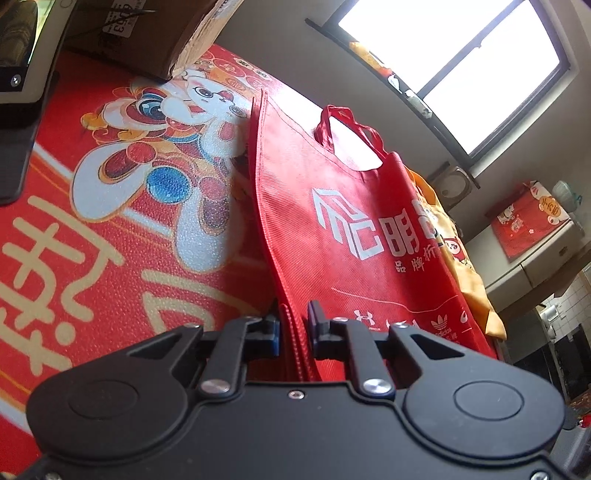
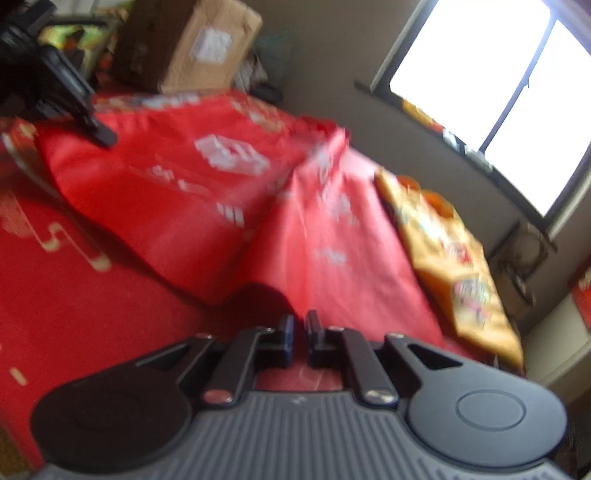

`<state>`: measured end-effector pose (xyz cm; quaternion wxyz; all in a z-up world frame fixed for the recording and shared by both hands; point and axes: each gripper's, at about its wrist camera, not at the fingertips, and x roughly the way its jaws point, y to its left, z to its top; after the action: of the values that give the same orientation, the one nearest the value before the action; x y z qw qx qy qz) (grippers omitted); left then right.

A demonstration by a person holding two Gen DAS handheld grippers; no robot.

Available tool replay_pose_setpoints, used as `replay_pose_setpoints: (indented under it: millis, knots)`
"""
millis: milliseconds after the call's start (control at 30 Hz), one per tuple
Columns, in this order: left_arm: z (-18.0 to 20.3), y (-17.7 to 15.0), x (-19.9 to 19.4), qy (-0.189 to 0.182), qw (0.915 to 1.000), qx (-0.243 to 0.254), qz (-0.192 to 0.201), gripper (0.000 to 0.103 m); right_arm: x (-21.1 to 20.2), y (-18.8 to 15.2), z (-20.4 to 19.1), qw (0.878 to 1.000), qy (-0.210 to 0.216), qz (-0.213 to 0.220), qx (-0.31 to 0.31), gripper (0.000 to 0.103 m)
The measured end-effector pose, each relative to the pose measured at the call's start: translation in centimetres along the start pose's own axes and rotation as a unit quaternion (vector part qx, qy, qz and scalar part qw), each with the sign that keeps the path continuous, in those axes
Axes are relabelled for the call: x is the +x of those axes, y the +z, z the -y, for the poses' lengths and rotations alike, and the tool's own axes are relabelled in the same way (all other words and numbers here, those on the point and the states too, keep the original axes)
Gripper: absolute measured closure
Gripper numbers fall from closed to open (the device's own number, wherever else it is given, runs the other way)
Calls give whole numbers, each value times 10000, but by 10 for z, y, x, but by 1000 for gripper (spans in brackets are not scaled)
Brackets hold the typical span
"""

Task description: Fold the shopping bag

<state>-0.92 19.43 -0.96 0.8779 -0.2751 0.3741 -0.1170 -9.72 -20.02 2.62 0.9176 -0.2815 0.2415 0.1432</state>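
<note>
In the left wrist view the red shopping bag [image 1: 351, 229], printed with white logos, rises from the table, its handles [image 1: 347, 125] at the far end. My left gripper [image 1: 295, 328] is shut on the bag's near edge, with folded red fabric pinched between its pads. The right wrist view is blurred. There the bag [image 2: 184, 192] lies draped over the red table, with a ridge running toward me. My right gripper [image 2: 300, 330] stands a narrow gap open just before the bag's near corner, nothing between its pads. The left gripper [image 2: 99, 133] shows dark at the bag's far left edge.
A red tablecloth [image 1: 110, 221] with a cartoon figure covers the table. A cardboard box [image 1: 159, 33] stands at the back, and a dark screen on a stand [image 1: 14, 55] at the left. A yellow bag [image 2: 450, 258] lies right of the red one. A bright window [image 1: 461, 66] is behind.
</note>
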Motion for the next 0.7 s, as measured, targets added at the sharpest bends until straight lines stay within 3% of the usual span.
replay_pose_setpoints:
  millis: [67, 167, 333, 433, 600, 700]
  knots:
    - [3, 1, 2, 43, 10000, -38, 21, 90, -14, 6, -8, 9979, -36, 445, -466, 72]
    - [4, 4, 5, 86, 9998, -190, 46, 90, -24, 8, -29, 9852, -104, 786, -1517, 71]
    - [9, 9, 7, 314, 9993, -82, 210, 90, -18, -8, -53, 9435, -224, 611, -3251, 71]
    - [11, 9, 6, 426, 9987, 38, 265, 89, -4, -21, -56, 9079, -426, 423, -4149, 71]
    - [15, 4, 3, 527, 9978, 174, 357, 89, 9, -29, -68, 8749, -315, 593, -4797, 70]
    - [16, 0, 3, 549, 9974, 209, 415, 89, 18, -21, -78, 8748, -267, 703, -4787, 70]
